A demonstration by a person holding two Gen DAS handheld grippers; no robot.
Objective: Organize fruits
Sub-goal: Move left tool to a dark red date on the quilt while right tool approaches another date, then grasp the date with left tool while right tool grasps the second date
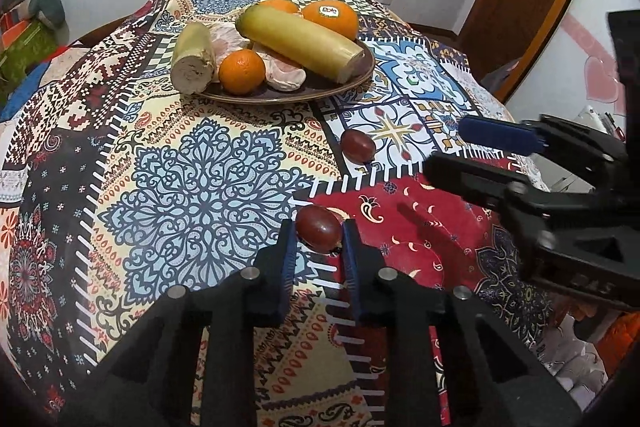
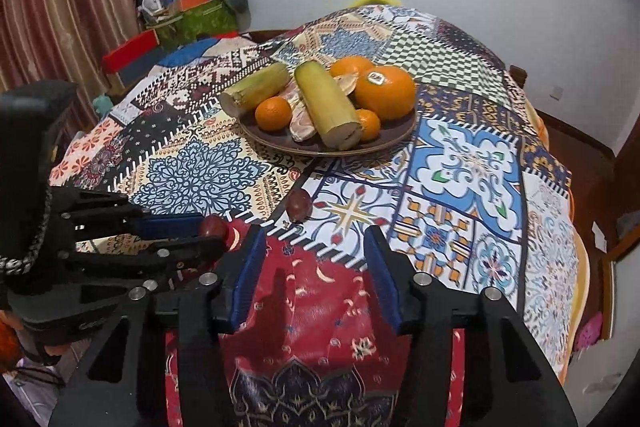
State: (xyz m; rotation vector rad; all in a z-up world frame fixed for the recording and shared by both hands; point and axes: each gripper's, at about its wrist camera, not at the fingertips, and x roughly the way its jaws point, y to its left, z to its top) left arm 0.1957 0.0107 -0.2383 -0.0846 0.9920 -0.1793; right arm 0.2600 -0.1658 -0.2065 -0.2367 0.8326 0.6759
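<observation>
**Left tongs on near red fruit, right tongs idle and spread**

Step in hand, as I judge it: pick up the near red fruit [image 1: 319,229] and carry it to the plate [image 1: 320,91]. The left tongs [image 1: 319,239] bracket this fruit, blue pads at both its sides and looking in contact, so I read it as clenched on the fruit; whether it is lifted off the tablecloth [image 1: 200,187] cannot be told. To do it well: keep squeeze light, the fruit is small, smooth and oval, likely to squirt out forward if pinched behind its widest part. Grip sits near the pad tips, so seat it deeper before lifting. Lift straight up, then travel toward 12 o'clock, where the plate sits well apart. Plate is crowded: oranges [image 1: 241,71], two sugarcane-like stalks [image 1: 298,43], peeled citrus segments [image 1: 285,73]; best free spot looks like the front rim, drop low so it does not roll off.

Second red fruit [image 1: 357,145] lies on the cloth at 1 o'clock of the held one, between it and the plate, untouched.

Pose: left tongs come in low, nearly level with the counter, fingers pointing toward 12. Right tongs [image 2: 316,267] hover over the red patch of cloth, fingers wide apart, released, nothing between them, aimed toward the second fruit [image 2: 298,205] at 12 o'clock. In the right view the left tongs [image 2: 208,231] enter from 9 o'clock
</observation>
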